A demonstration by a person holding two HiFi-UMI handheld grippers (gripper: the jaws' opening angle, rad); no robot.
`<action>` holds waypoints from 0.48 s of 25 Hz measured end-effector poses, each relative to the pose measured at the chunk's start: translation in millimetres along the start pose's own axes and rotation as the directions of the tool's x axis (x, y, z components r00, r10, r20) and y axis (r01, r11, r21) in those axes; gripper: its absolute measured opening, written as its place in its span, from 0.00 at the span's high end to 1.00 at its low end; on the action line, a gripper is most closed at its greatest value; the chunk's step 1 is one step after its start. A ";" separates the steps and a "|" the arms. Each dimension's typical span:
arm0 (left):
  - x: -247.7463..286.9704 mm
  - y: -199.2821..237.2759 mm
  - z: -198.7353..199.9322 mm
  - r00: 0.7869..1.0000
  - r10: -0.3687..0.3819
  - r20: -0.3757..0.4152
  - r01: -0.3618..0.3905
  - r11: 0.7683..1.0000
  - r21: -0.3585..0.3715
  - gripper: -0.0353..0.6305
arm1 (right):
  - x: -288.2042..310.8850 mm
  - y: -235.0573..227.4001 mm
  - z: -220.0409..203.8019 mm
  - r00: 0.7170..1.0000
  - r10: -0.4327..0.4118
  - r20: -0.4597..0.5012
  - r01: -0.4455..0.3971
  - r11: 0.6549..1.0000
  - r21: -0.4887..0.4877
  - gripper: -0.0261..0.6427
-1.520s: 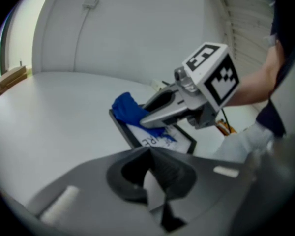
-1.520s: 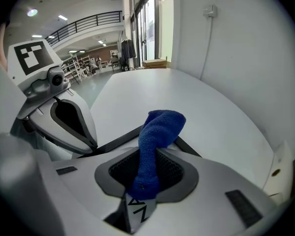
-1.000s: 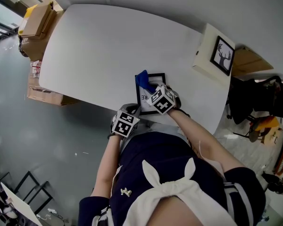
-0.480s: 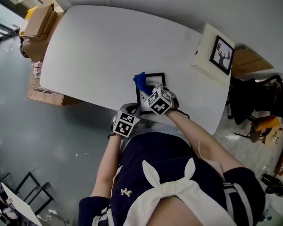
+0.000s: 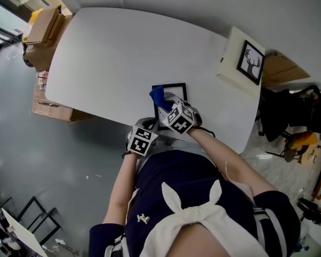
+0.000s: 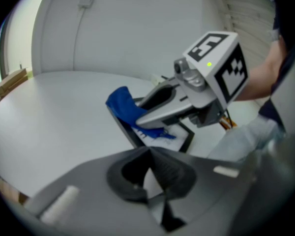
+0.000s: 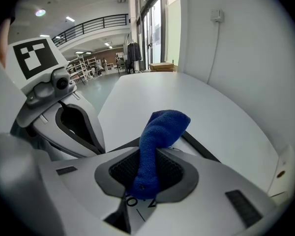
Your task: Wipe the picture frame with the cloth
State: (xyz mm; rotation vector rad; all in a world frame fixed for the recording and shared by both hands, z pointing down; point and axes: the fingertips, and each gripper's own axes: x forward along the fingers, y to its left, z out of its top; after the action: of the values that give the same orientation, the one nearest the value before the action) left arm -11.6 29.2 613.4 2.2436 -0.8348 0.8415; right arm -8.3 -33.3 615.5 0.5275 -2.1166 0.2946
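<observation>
Head view: person leaning over a white table (image 5: 112, 47), both grippers down at the near edge. The picture frame (image 5: 170, 85) (black border, white inside) lies on the table right in front of them. Blue cloth (image 5: 157, 96) sits over the frame's left side, up by the far-left corner, held by the right gripper (image 5: 165, 105). The left gripper (image 5: 152, 125) is just beside it, at the frame's near-left corner. Further right on the table, well apart from all this, there's a cream box (image 5: 230, 63) w/ a framed deer pic (image 5: 251, 61) on it. Cardboard boxes (image 5: 41, 28) are stacked off the table's far-left end.

Left gripper view: jaws are drawn together w/ the tips meeting right at the frame's near edge, only a thin sliver btw the pads. Looks nipped onto that edge, tho the contact itself is mostly hidden. Ahead, the right gripper reaches in from the right w/ the cloth bunched on the frame.

Right gripper view: jaws clamped on the cloth. It's pinched btw the pads and pokes up and fwd in a fat roll over the frame's dark border. The left gripper is close by on the left, tips down at the frame's edge.
</observation>
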 end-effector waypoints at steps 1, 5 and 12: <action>-0.2 0.3 -0.1 1.000 0.001 0.000 -0.001 1.000 -0.001 0.94 | -0.2 1.7 -0.4 1.000 0.000 0.002 0.000 1.000 0.000 0.82; -0.2 0.8 -0.2 1.000 0.000 -0.004 0.000 1.000 -0.005 0.94 | -1.5 8.5 -2.9 1.000 0.009 0.002 -0.009 1.000 0.002 0.82; 0.9 0.8 0.0 1.000 0.000 -0.015 0.000 1.000 -0.005 0.94 | -5.2 20.7 -9.0 0.999 0.045 -0.007 -0.045 0.999 0.001 0.82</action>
State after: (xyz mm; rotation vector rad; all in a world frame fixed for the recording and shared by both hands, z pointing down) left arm -11.6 28.4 614.2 2.2302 -0.8295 0.8536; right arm -9.0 -10.2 616.0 0.4793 -2.1235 0.3221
